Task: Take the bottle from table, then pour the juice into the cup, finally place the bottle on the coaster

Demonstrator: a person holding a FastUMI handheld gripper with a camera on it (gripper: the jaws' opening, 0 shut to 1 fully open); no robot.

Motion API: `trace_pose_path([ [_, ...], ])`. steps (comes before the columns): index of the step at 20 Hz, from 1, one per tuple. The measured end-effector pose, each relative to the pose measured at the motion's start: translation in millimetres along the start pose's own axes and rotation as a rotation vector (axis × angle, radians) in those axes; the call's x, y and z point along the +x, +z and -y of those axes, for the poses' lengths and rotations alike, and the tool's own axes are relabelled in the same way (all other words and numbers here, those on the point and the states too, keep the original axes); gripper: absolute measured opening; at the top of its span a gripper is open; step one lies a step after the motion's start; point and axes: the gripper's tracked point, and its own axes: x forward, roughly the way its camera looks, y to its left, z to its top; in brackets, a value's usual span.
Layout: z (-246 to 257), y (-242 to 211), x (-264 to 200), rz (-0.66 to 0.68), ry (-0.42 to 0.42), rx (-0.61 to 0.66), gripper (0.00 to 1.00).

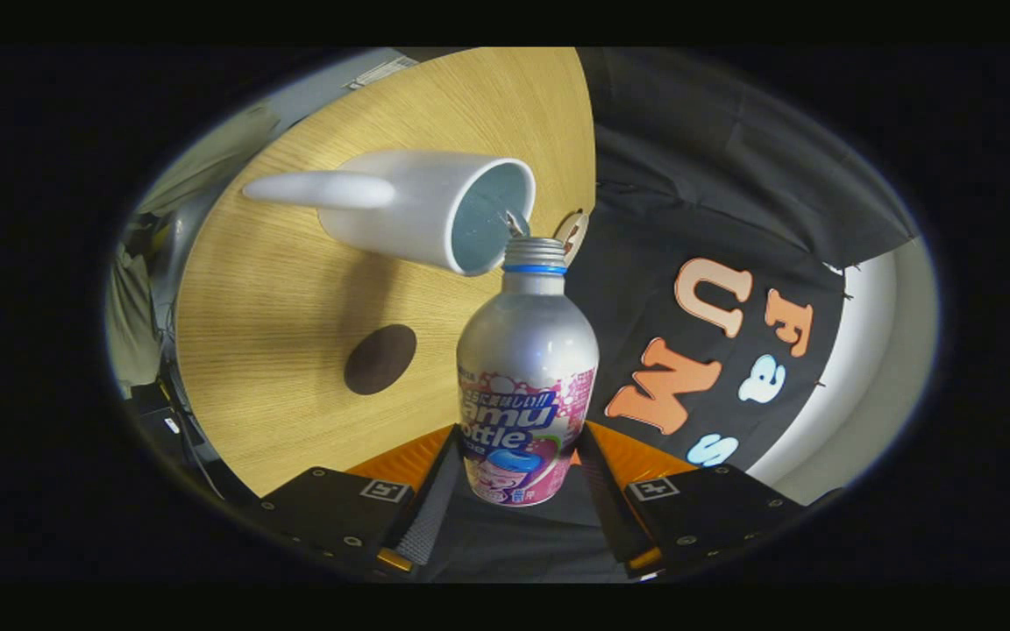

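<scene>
My gripper is shut on a silver bottle with a pink and blue label, both fingers pressing on its lower body. I hold the bottle tipped over on its side, so the table looks rotated. Its open threaded mouth with a blue ring sits right at the rim of the white cup, which has a pale blue inside and a handle. A dark brown round coaster lies on the wooden table, beside the bottle and a little short of the cup.
The round table's edge runs just past the bottle's mouth, with the black cloth wall beyond it. A small round tag shows at the table edge behind the bottle's neck. Grey floor and dark gear lie off the table's other side.
</scene>
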Motion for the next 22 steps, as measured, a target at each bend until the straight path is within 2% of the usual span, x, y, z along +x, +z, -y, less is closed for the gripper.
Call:
trace_pose_path([
  [22, 13, -6, -2, -0.014, -0.001, -0.071, 0.75],
])
